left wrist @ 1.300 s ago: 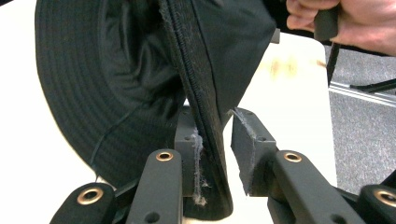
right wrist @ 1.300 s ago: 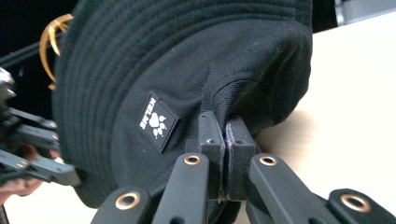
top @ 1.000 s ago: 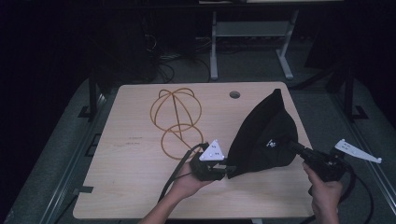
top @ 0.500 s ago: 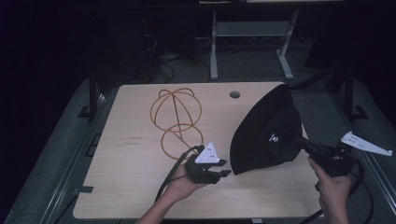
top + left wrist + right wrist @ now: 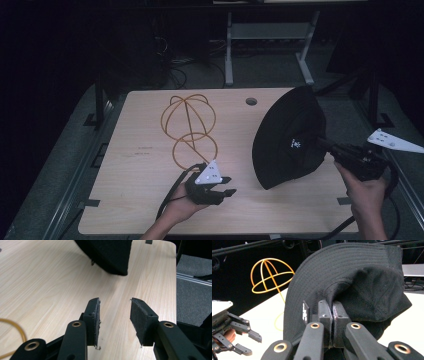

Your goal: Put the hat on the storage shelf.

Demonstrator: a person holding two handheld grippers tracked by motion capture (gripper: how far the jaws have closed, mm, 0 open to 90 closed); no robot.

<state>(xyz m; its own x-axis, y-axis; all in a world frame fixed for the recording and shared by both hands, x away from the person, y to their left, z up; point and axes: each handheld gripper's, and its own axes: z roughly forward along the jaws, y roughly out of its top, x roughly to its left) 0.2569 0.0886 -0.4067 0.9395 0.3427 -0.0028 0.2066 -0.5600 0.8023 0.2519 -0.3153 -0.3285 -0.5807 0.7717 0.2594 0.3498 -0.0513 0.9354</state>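
Here we have the right gripper (image 5: 325, 146) at the right edge of the table (image 5: 140, 200), its jaws pinched tight on the fabric of a black bucket hat (image 5: 290, 140); in the right gripper view the two pads press together on a fold of the hat (image 5: 352, 277) just where crown meets brim. We see the hat hanging off that grip, tilted up on its side above the right part of the table, its lower brim edge close to the wood, a small white logo on its side and a little tag at the brim. Over on our left, the left gripper (image 5: 227, 186) rests in the hand near the front edge of the table, well apart from the hat, and its jaws have just been opening: in the left gripper view the gripper (image 5: 115, 320) has its pads spread with bare wood between them and the hat's edge (image 5: 110, 255) farther off. Behind it stands the orange wire hat stand (image 5: 189, 127), its domed frame upright on the table.
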